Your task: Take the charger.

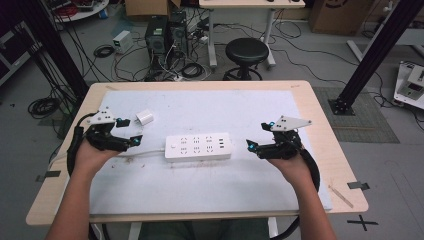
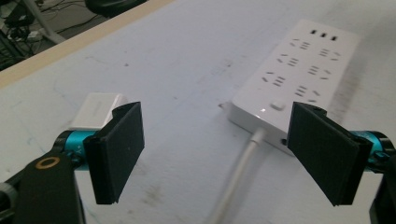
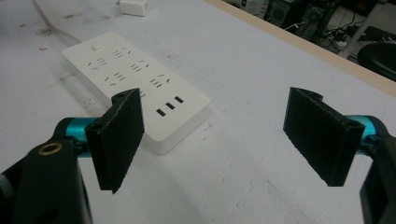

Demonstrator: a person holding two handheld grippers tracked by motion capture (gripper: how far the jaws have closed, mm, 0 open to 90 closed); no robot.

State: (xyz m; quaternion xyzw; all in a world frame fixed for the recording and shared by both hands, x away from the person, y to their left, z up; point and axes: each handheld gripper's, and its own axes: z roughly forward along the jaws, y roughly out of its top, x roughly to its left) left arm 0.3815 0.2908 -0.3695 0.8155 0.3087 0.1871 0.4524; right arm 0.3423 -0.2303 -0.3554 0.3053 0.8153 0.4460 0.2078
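Left gripper view: power strip (image 2: 299,70) cable (image 2: 240,172) | both grippers spread, empty

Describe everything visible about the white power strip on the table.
The power strip is a flat white plastic block lying face up on the white mat, long side across the table. It has two rows of sockets, three USB slots at one end and a small button at the other, where its white cord exits. Nothing grips it.

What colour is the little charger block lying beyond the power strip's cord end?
White, like the power strip. The charger block shows best in the high view.
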